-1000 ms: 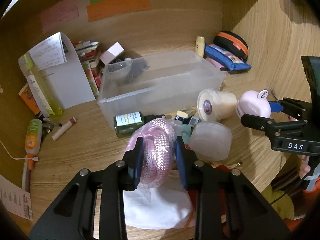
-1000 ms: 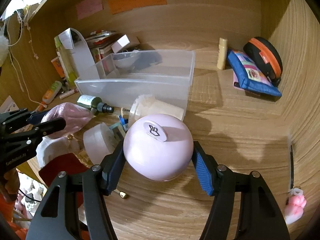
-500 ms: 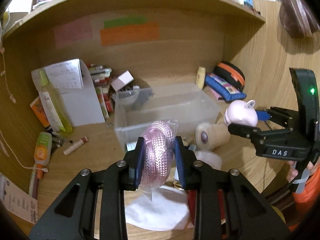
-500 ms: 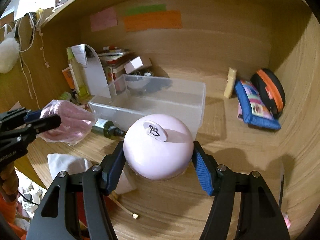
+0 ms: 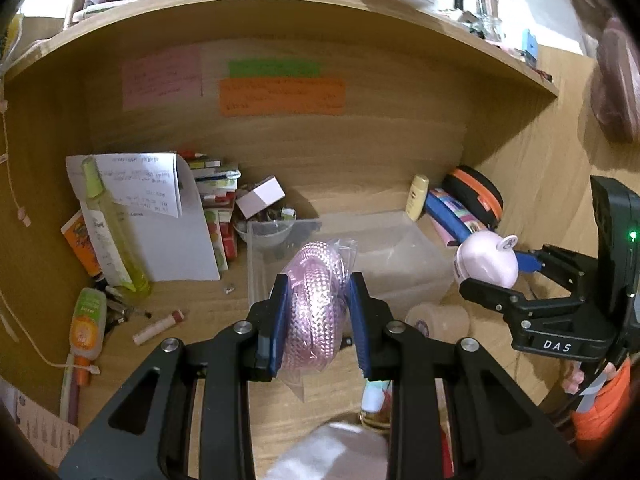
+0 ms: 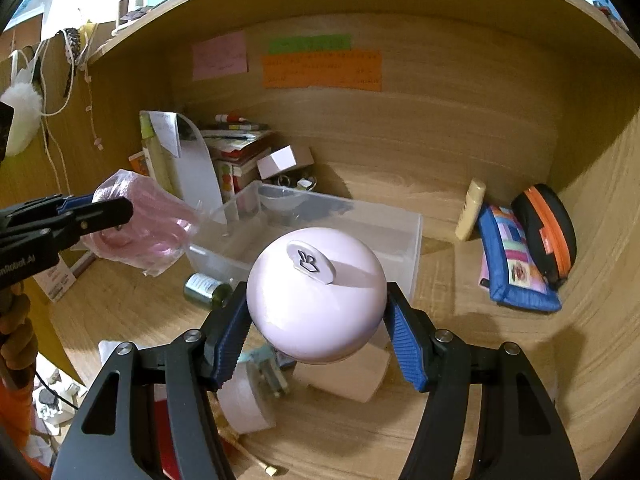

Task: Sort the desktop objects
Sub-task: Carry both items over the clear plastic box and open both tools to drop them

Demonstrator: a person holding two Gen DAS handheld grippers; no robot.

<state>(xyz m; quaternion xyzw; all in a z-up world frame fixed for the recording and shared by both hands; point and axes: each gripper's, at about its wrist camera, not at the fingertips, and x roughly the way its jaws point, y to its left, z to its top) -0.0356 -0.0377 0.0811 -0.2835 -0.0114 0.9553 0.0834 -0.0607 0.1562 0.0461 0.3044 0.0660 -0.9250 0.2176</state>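
Note:
My left gripper [image 5: 318,320] is shut on a pink braided cable in a clear bag [image 5: 316,312], held in the air in front of the clear plastic bin [image 5: 404,276]. It also shows at the left of the right wrist view [image 6: 136,228]. My right gripper [image 6: 316,320] is shut on a round pale pink case [image 6: 316,300] with a small tab on top, held above the desk near the bin's front wall [image 6: 400,248]. In the left wrist view the case [image 5: 486,260] is at the right of the bin.
On the desk lie a cream jar [image 6: 344,376], a white tub [image 6: 244,400], a green bottle [image 6: 204,292], a blue pouch [image 6: 512,264], a black-orange case [image 6: 548,228], a yellow tube [image 6: 470,210]. Books, a paper holder [image 5: 160,220] and tubes [image 5: 86,324] fill the left.
Both grippers have risen from the desk with their objects. The cable bag and the pink case now hang higher, level with the bin.

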